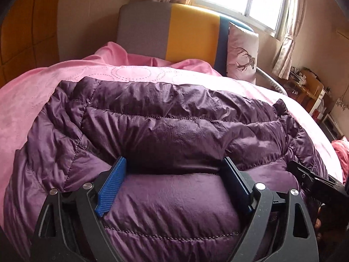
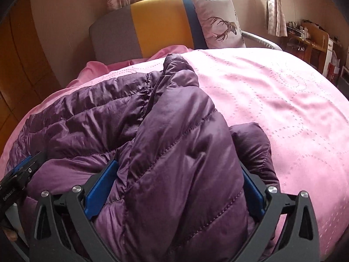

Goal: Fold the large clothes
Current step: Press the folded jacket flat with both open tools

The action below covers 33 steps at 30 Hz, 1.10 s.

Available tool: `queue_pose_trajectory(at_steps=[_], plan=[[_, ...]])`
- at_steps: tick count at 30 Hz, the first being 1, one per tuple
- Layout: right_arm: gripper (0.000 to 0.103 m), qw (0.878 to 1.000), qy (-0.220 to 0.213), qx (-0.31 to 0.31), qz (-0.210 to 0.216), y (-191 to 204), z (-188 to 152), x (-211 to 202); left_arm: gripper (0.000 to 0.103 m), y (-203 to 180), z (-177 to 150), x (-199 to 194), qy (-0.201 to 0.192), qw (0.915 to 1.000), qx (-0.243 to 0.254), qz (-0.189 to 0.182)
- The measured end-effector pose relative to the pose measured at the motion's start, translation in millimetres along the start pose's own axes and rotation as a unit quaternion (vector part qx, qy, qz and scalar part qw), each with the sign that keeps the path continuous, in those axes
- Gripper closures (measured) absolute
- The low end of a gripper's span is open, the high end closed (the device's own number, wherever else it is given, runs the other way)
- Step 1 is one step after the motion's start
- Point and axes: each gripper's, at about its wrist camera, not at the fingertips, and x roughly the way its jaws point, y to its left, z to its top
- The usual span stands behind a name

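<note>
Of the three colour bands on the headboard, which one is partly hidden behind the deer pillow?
The blue band, at the window end of the headboard. The deer pillow leans against it, while the grey band and yellow band stand uncovered.

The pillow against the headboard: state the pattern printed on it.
A dark antlered deer on the pale pillow, clearest in the right wrist view.

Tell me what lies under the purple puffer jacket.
The purple puffer jacket lies on a pink bedspread stitched with dotted circles, which shows all around it. Whatever lies directly beneath the jacket's bulk, or inside its folded layers, is covered.
</note>
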Motion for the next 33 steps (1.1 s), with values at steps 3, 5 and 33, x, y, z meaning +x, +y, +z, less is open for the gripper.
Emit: queue_pose_trajectory(at_steps=[3, 5, 33], plan=[[0.002, 1.000, -0.006, -0.003, -0.004, 0.2, -3.0, -0.7, 0.016, 3.0, -3.9, 4.5, -0.002, 1.0000, -0.004, -0.001], [0.002, 1.000, -0.010, -0.002, -0.003, 0.1, -5.2, -1.3, 0.016, 1.0, -3.1, 3.0, 0.004, 1.0000, -0.004, 0.003], [0.002, 0.991, 0.008, -0.132, -0.029, 115.1, 80.6, -11.2, 0.016, 39.2, 39.7, -40.2, -0.021, 0.9994, -0.015, 0.023]])
